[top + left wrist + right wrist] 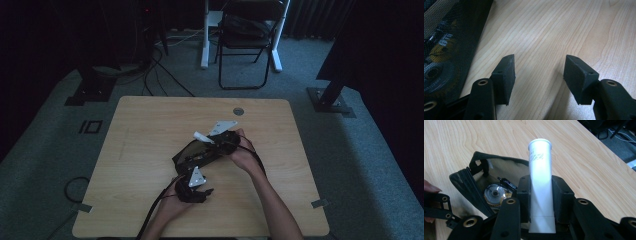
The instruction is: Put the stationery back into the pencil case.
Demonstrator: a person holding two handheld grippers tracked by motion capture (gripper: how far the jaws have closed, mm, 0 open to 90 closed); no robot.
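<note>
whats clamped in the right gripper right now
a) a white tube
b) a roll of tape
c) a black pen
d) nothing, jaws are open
a: in the right gripper view the right gripper has both pads pressed on a white tube, held above the open black pouch on the table.

The wooden table point(150, 130) is being overlooked from high above; beyond each gripper's jaws it is being viewed closely, the open mesh pouch point(474, 182) being shared.
</note>
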